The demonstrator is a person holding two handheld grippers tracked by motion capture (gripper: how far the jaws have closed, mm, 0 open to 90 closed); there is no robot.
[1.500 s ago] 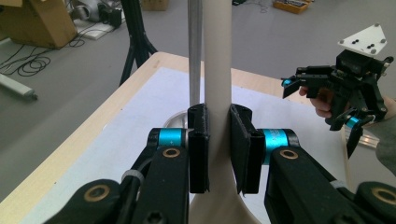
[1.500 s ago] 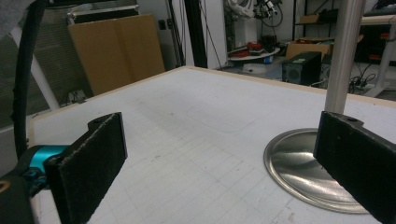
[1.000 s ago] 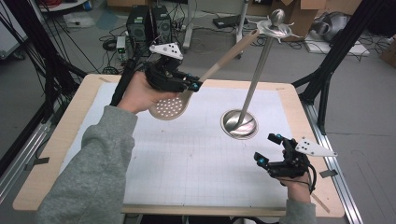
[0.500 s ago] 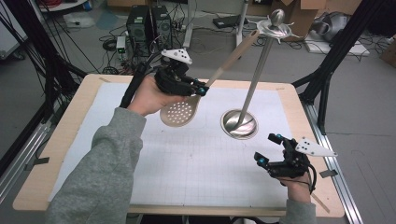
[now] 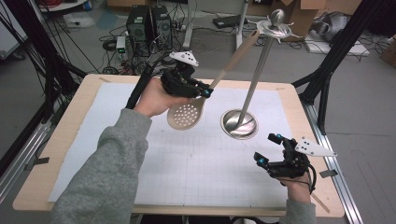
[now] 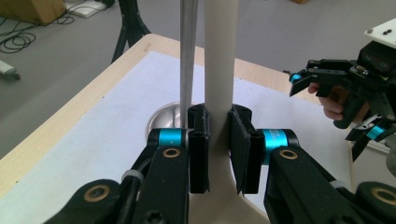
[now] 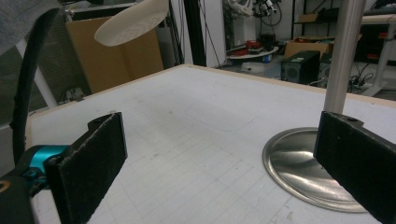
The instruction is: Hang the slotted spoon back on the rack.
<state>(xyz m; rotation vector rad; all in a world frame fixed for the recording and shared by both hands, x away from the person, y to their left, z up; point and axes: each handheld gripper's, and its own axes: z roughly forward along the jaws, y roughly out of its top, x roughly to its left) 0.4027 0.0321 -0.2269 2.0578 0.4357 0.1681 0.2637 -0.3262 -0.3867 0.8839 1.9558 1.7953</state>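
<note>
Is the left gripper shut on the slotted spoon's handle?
Shut: the left gripper has both jaws pressed against the slotted spoon's handle.

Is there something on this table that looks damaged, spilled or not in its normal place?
Nothing stands out. The left claw holds the slotted spoon in the air near the upright metal stand. The right claw is open and empty.

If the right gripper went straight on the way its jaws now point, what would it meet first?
Probably the steel stand: its round base lies just ahead of the open right gripper, towards the right-hand jaw in the right gripper view. Slightly left, only bare table lies ahead; depth is uncertain.
</note>
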